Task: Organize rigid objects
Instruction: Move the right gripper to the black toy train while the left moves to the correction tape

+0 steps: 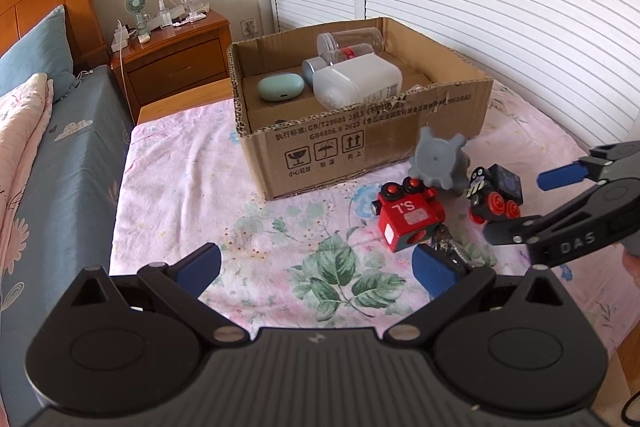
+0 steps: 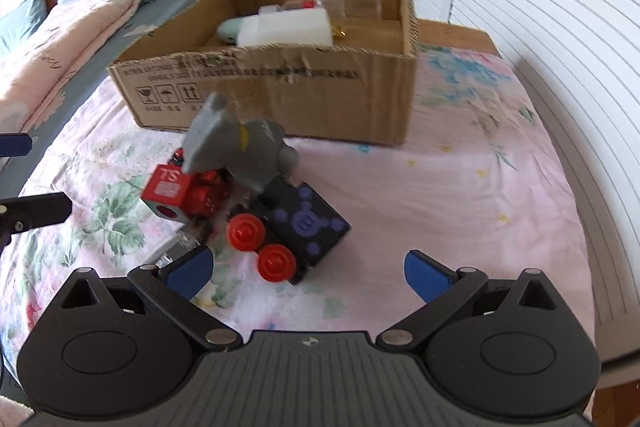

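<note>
Both hand-held grippers stand with fingers spread wide and nothing between them. The right gripper (image 2: 306, 269) hovers just short of the black toy locomotive (image 2: 296, 227), which lies tipped on its side on the floral bedsheet (image 2: 460, 187), its 2 red wheels turned toward the camera. Touching it at 10 o'clock is the red toy train car (image 2: 180, 193), and a grey plastic toy (image 2: 236, 143) leans across the top of both. A small clear piece (image 2: 180, 243), too blurred to identify, lies against the right gripper's left finger. The cardboard box (image 2: 280, 99) sits beyond at 12 o'clock, already holding a white bottle (image 2: 286, 27), a mint earbud case (image 1: 280, 87) and clear containers (image 1: 350, 43).

The left gripper (image 1: 316, 269) hangs over bare sheet, with the red car at 1 o'clock of it and the clear piece touching its right finger.

The main risk looks to be the tight cluster. If the right gripper closes on the locomotive as it lies, 1 finger would likely land on the round wheels and slip, or catch the red car too. Lifting the locomotive would probably topple the leaning grey toy, which could roll across the soft sheet. The 2 grippers are close together here, so they may collide if both reach in. The soft bedding could also let a finger press in and snag cloth.
</note>
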A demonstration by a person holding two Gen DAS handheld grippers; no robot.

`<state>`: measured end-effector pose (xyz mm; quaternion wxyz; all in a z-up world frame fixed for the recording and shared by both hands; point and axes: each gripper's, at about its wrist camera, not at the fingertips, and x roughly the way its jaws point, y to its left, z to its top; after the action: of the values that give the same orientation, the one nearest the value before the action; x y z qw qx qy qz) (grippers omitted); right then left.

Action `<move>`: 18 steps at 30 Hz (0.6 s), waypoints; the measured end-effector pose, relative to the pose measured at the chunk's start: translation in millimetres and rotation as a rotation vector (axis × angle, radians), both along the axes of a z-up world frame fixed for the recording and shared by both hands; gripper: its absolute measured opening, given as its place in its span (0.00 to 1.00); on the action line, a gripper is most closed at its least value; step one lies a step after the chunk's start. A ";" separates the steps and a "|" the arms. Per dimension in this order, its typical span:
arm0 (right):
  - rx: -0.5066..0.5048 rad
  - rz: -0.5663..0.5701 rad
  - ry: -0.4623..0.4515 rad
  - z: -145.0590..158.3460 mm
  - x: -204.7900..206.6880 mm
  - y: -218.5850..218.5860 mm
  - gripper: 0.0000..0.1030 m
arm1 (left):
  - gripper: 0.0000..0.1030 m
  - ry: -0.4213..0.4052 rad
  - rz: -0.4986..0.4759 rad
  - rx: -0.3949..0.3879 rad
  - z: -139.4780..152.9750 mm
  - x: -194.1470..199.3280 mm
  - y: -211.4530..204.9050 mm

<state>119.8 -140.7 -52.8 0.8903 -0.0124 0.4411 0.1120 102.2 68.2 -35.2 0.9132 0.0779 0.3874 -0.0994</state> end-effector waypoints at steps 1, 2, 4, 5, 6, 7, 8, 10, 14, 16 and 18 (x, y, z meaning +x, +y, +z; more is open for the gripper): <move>0.007 0.001 -0.008 1.2 1.5 0.8 1.00 | 0.98 -0.002 0.002 -0.002 1.5 -0.7 -0.1; 0.016 -0.002 -0.016 2.7 3.5 1.0 1.00 | 0.98 -0.005 0.006 -0.005 2.7 -0.8 -0.3; 0.034 -0.023 -0.040 5.5 8.6 0.4 1.00 | 0.98 -0.006 0.020 -0.011 4.7 -0.4 0.2; 0.041 -0.039 -0.047 5.9 12.2 -0.1 1.00 | 0.98 -0.006 0.027 -0.015 5.2 0.0 0.3; 0.045 -0.053 -0.048 5.2 15.9 -0.5 1.00 | 0.98 -0.003 0.033 -0.019 5.4 0.5 0.3; 0.047 -0.064 -0.049 3.8 19.2 -0.8 1.00 | 0.98 0.002 0.038 -0.022 5.2 0.5 0.0; 0.043 -0.075 -0.050 1.8 21.5 -1.3 1.00 | 0.98 0.008 0.041 -0.024 4.7 0.5 -0.4; 0.030 -0.089 -0.041 -3.1 22.4 -3.6 1.00 | 0.98 0.016 0.042 -0.022 3.5 -0.3 -2.0; -0.019 -0.109 -0.015 -13.5 12.3 -17.3 1.00 | 0.98 0.026 0.025 -0.006 0.9 -0.9 -7.9; -0.101 -0.130 -0.014 -16.9 4.7 -22.8 1.00 | 0.98 0.034 0.004 0.004 -0.8 0.7 -13.4; -0.094 -0.134 -0.014 -16.7 -1.7 -32.3 1.00 | 0.98 0.050 -0.029 0.005 -3.5 2.3 -21.3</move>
<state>118.1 -173.0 -69.4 0.8974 -0.0254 0.4394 0.0312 104.5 46.9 -38.7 0.9015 0.0834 0.4092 -0.1137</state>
